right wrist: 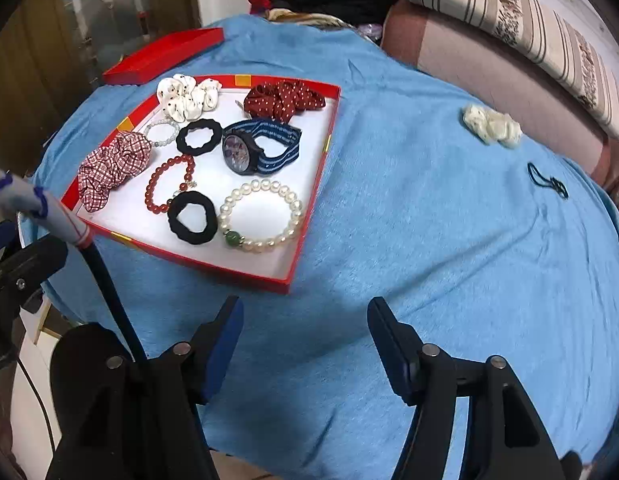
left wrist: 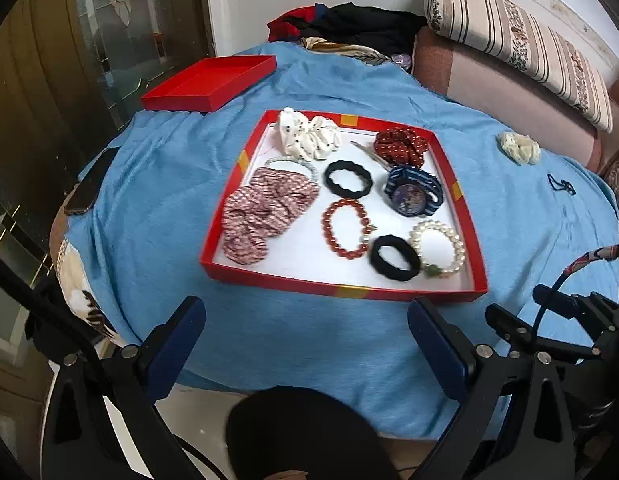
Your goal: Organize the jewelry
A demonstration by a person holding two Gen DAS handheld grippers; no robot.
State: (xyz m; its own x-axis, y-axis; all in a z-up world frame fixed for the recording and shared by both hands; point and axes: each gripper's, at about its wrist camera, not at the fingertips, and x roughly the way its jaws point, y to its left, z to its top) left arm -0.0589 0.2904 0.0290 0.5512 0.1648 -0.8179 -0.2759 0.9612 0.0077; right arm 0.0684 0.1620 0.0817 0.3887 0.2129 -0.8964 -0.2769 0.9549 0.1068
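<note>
**Jewelry tray on blue cloth: both grippers empty**

Left wrist view. We hold the left gripper [left wrist: 307,328] low over the near edge of the blue cloth [left wrist: 269,340], jaws spread wide, nothing between them. Just ahead sits the red tray [left wrist: 345,290]. In it we count: white dotted scrunchie [left wrist: 309,134], red dotted scrunchie [left wrist: 401,146], checked scrunchie [left wrist: 265,210], wavy black band [left wrist: 348,179], watch [left wrist: 413,194], red bead bracelet [left wrist: 347,229], plain black band [left wrist: 394,258], pearl bracelet [left wrist: 439,246]. A red lid [left wrist: 209,82] lies apart, far left.

Right wrist view. Our right gripper [right wrist: 305,334] hovers over bare cloth right of the tray's near corner, jaws wide open and empty. Outside the tray, well apart to the right: a cream scrunchie [right wrist: 492,126] and a thin dark tie [right wrist: 547,180].
</note>
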